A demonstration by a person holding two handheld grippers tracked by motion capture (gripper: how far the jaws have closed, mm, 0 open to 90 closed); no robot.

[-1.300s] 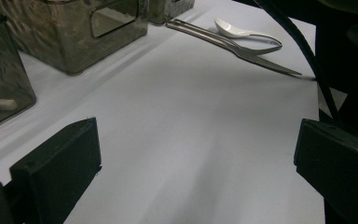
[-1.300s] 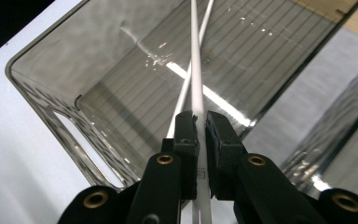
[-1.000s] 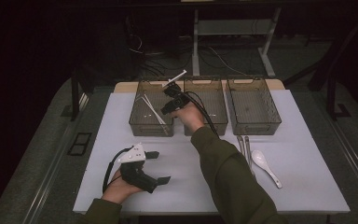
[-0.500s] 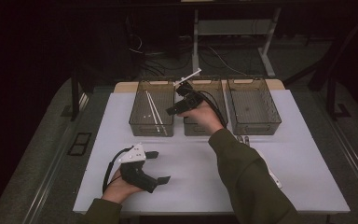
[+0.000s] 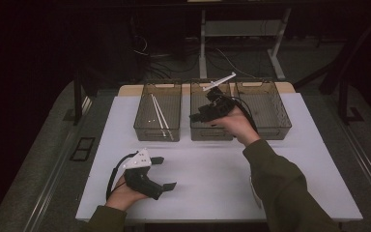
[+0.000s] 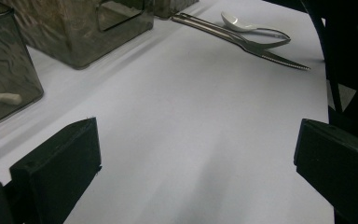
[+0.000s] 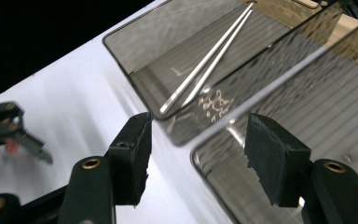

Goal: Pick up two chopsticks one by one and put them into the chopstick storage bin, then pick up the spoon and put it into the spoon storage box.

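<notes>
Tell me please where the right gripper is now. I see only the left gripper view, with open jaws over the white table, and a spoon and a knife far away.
Observer: In the high view the right gripper hangs above the front part of the middle bin.
Operator: Does it carry something?
Observer: No. Its jaws have just been opening, and nothing is between them.
Operator: Is any cutlery sorted already?
Observer: Yes. Two chopsticks lie side by side on the floor of the left bin.
</notes>
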